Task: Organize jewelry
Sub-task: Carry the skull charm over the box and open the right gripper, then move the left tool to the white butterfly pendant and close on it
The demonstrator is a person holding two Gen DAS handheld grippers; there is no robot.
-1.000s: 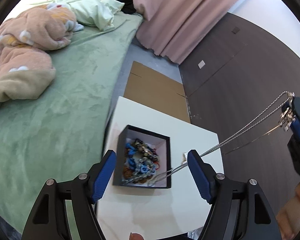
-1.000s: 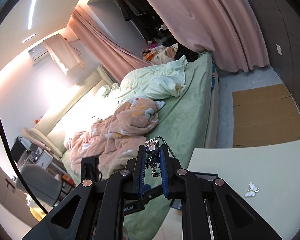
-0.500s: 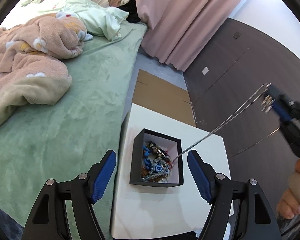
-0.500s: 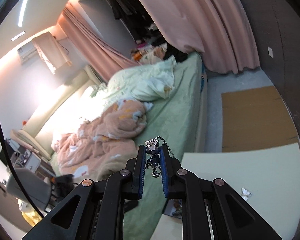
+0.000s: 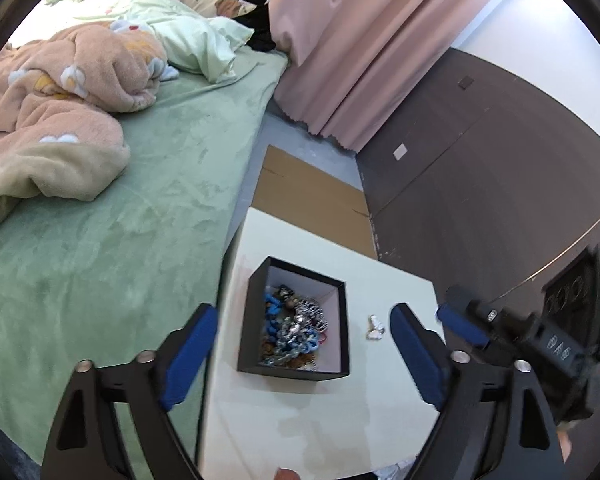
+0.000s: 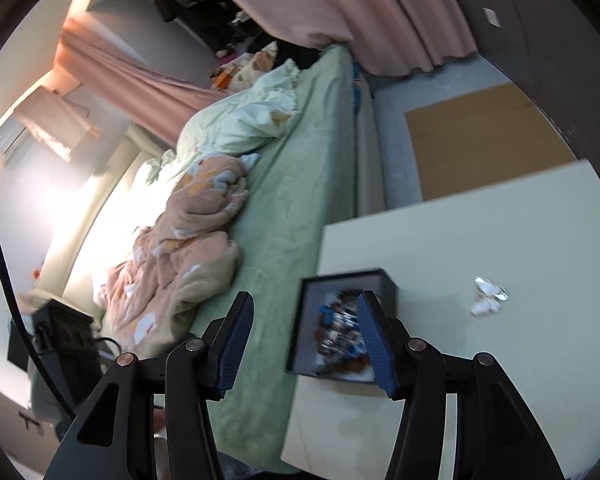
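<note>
Dropped from the right gripper [image 6: 304,338], the chain now apparently lies heaped in the box [image 5: 256,320]; both grippers' jaws are opening, nothing between them.

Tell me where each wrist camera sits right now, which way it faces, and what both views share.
Left wrist: on the left gripper, angled down at the black box on the white table; own opening fingers, right gripper at the right edge.
Right wrist: on the right gripper, angled down over the table's bed-side edge; own opening fingers, nothing between.
Shared: box, white butterfly piece, bed, cardboard.
</note>
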